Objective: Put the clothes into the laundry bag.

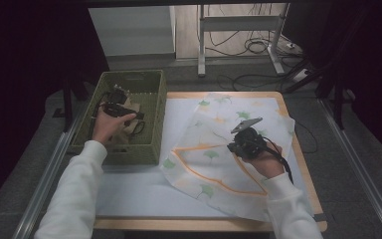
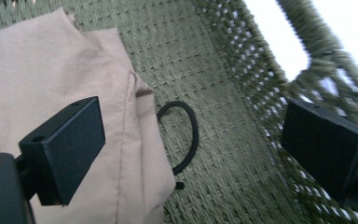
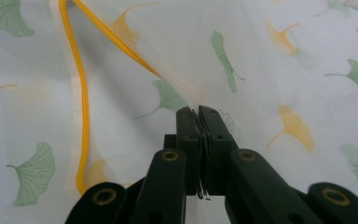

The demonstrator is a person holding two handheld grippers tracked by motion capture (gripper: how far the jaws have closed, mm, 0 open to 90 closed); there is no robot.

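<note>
A sheer white cloth (image 1: pixel 206 162) printed with green and yellow leaves and hemmed in orange lies spread on the table, one part folded over. My right gripper (image 1: pixel 232 147) rests on its middle. In the right gripper view the jaws (image 3: pixel 198 112) are pressed together with a thin sliver of the cloth (image 3: pixel 261 56) pinched between the pads. My left gripper (image 1: pixel 121 99) reaches down into a green woven basket (image 1: pixel 155 87). Its jaws (image 2: pixel 193 112) stand wide apart over the basket floor; one pad hangs above a folded beige cloth (image 2: pixel 51 70), the other near the basket wall (image 2: pixel 261 70).
A black elastic loop (image 2: pixel 195 140) lies on the basket floor beside the beige cloth. The basket stands at the table's left back corner on a white mat (image 1: pixel 139 191). Beyond the table are a metal stand (image 1: pixel 201 45) and cables on the floor.
</note>
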